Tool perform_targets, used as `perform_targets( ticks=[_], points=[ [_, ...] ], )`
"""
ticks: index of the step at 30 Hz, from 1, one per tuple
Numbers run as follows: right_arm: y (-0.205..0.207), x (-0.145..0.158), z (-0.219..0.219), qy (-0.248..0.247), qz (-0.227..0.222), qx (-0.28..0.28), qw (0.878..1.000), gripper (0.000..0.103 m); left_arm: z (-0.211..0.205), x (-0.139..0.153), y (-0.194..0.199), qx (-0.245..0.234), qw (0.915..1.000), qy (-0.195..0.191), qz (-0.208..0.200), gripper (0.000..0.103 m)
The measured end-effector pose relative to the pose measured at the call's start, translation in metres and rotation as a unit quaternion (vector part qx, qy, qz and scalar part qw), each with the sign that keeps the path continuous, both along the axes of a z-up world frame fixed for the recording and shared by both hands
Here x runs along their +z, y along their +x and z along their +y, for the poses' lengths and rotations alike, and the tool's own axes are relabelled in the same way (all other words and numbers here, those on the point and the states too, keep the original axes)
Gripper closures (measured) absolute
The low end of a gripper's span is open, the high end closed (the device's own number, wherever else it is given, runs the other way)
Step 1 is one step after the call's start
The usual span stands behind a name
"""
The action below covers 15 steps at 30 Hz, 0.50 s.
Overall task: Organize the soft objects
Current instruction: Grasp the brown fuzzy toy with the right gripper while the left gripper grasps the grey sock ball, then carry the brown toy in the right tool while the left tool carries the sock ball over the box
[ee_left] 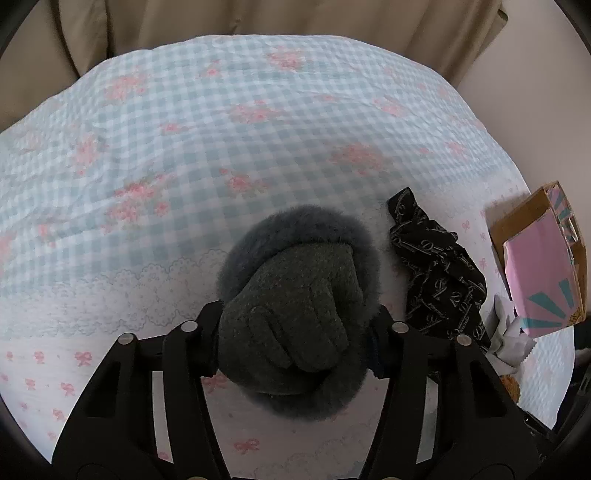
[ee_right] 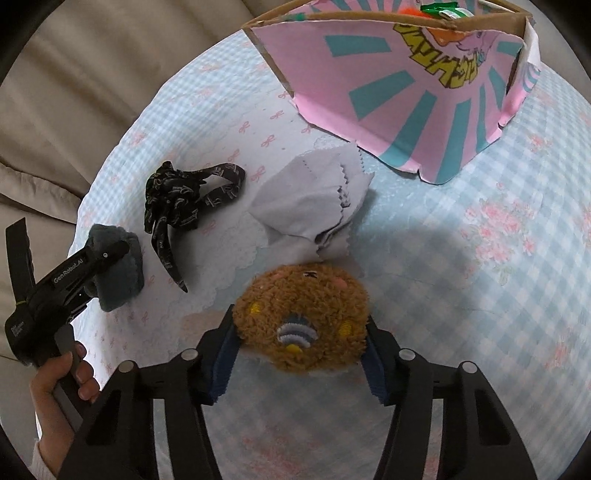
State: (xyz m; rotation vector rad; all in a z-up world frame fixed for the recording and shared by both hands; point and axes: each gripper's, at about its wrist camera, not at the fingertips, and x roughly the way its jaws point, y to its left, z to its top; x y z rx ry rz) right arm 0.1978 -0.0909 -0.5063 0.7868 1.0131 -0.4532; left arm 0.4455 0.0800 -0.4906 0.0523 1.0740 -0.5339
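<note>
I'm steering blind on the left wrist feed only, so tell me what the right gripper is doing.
Observer: The right gripper is shut on a brown plush toy.
Operator: Report what lies between that toy and the box.
Observer: A crumpled grey cloth with zigzag edges, lying just short of the pink and teal cardboard box.
Operator: Say whether the box already holds anything.
Observer: Yes, something orange and green shows above its rim, too cropped to identify.
Operator: Confirm my glove looks gripped from outside.
Observer: The left gripper is closed on the grey fur-cuffed glove.
</note>
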Motion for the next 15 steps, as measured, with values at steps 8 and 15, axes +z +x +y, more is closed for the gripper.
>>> perform_targets(
  ticks=[8, 15],
  points=[
    [-0.001, 0.007, -0.001, 0.014, -0.004, 0.002, 1.000, 0.056, -0.001, 0.011, -0.013, 0.001, 1.0000, 0.005, -0.003, 0.056],
    [-0.011, 0.041, 0.003, 0.016, -0.020, 0.018, 1.000, 0.056, 0.015, 0.053, -0.040, 0.018, 0.9998, -0.001, -0.005, 0.056]
  ],
)
